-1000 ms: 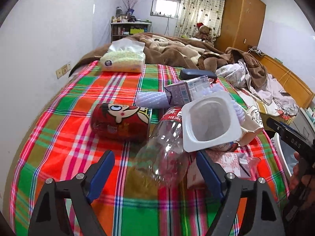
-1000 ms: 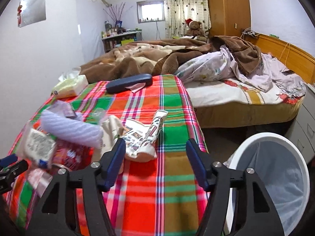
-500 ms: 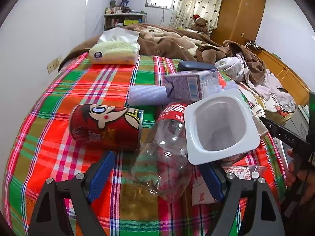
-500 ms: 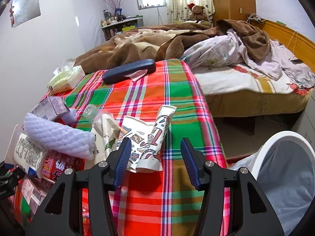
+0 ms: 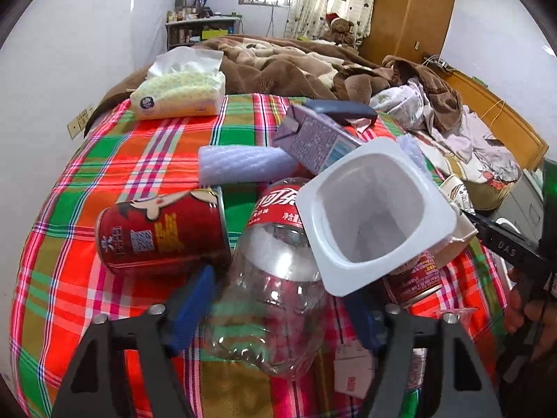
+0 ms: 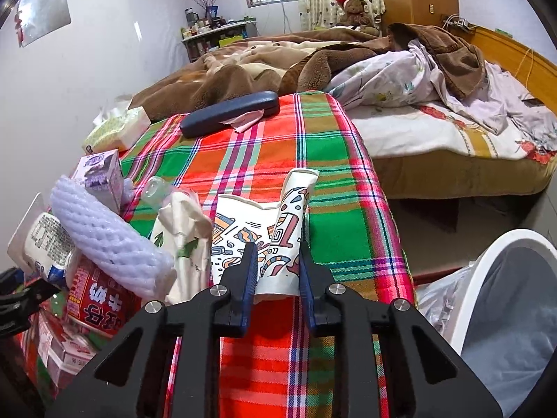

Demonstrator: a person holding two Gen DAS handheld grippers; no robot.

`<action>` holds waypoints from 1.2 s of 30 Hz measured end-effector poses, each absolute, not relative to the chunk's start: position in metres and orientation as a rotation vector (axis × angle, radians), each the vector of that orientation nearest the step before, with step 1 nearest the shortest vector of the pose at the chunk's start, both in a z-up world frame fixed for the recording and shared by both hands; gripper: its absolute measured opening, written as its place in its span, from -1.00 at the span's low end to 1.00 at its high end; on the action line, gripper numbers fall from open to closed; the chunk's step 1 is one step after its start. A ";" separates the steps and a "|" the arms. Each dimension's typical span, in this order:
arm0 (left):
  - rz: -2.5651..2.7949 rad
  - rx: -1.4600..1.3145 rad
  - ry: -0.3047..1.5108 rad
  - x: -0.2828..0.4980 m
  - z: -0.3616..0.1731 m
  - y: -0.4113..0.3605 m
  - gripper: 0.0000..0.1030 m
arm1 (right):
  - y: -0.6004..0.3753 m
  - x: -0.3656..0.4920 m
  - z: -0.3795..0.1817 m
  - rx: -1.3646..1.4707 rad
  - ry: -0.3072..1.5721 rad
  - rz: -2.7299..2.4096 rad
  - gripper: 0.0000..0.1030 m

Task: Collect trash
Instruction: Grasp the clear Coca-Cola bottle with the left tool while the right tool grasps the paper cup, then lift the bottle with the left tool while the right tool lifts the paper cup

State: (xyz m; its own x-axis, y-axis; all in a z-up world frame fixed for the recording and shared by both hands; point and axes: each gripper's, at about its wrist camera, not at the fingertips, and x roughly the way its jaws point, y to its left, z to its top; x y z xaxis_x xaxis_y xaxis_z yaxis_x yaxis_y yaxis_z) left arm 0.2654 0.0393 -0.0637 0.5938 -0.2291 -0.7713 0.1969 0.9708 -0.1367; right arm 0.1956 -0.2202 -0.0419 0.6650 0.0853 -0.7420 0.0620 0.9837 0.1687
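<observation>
Left tongs [image 5: 278, 310]: closing around the clear bottle [image 5: 268, 299]; light, slippery, crushable, best taken mid-body.
Right tongs [image 6: 278, 268]: closing on the flattened cup [image 6: 282, 244]; soft, light, gripped edgewise.

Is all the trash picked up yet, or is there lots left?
Lots left. Nothing visible in the bin yet. The right gripper is closing on the flattened paper cup; the left gripper is closing around the clear bottle. The red can, white tub, purple carton and foam sleeve still wait.
</observation>
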 end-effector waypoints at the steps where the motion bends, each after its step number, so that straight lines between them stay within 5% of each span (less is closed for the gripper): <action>1: -0.243 -0.034 0.897 0.265 -0.064 0.039 0.39 | -0.220 0.195 -0.042 0.186 0.843 0.014 -0.56; 26: -0.167 -0.161 0.904 0.166 -0.061 0.075 0.38 | -0.217 0.152 -0.021 0.215 0.764 0.060 -0.57; 36: -0.231 -0.125 0.935 0.188 -0.064 0.064 0.42 | -0.216 0.143 -0.020 0.230 0.763 0.063 -0.57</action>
